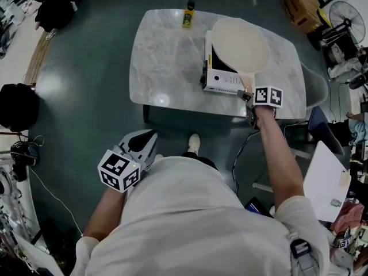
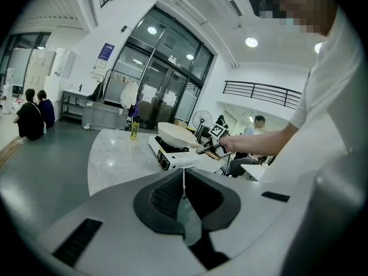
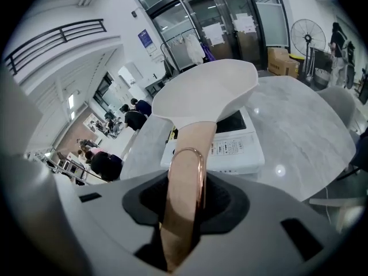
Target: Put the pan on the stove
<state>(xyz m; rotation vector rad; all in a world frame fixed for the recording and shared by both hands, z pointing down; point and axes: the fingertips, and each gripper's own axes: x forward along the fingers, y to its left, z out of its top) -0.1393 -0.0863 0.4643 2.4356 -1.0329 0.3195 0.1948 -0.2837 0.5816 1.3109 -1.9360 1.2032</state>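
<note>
Locate the pan (image 1: 240, 43) over the stove (image 1: 221, 80), at the right part of the table (image 1: 167, 62). Held there by the handle (image 3: 184, 183) in the right claw (image 1: 248, 95), with both jaws clamped on that handle. Cannot confirm from any view whether seated on the burner or held just above it; appears slightly tilted in the right gripper view. Treat the carry to the stove as done, or very nearly so. Remaining, by judgement: lower until seated if not yet resting, check centring over the burner, release the handle, withdraw. Expect no part in this for the left claw (image 1: 148, 138): held low near the body, well apart from the table, jaws together, nothing between them. Disregard the yellow bottle (image 1: 188, 16) at the far table edge, apart from the stove.
</note>
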